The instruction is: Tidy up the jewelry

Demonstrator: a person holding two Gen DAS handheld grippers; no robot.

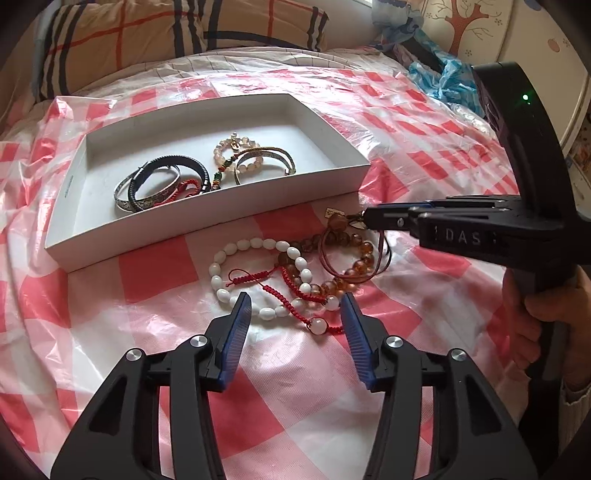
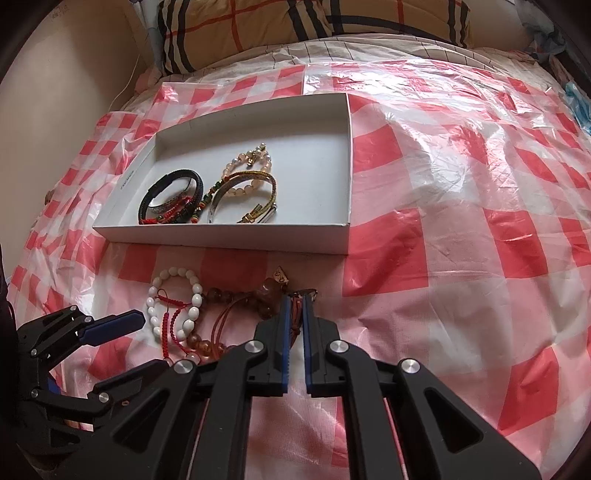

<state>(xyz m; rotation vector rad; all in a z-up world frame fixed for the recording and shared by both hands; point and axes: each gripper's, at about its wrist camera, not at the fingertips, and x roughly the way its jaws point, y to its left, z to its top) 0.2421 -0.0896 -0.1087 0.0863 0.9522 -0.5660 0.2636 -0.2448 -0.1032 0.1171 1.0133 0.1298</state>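
Note:
A white box (image 1: pixel 207 221) (image 2: pixel 221 236) on the bed holds several bracelets (image 1: pixel 166 184) (image 2: pixel 207 192). In front of it lies a tangle: a white bead bracelet (image 1: pixel 255 273) (image 2: pixel 173 295), a red braided cord (image 1: pixel 284 288), an amber bead bracelet (image 1: pixel 354 258) (image 2: pixel 266 291) and a brown leather cord (image 1: pixel 328 258) (image 2: pixel 295 314). My left gripper (image 1: pixel 295 306) is open, low over the near side of the white beads. My right gripper (image 2: pixel 295 299) (image 1: pixel 365 218) is shut on the brown leather cord at the tangle's far right.
A red-and-white checked plastic sheet (image 2: pixel 443 221) covers the bed. A plaid pillow (image 1: pixel 166 33) lies behind the box. Blue plastic bags (image 1: pixel 439 77) sit at the far right. A wall (image 2: pixel 55 92) runs along the left side.

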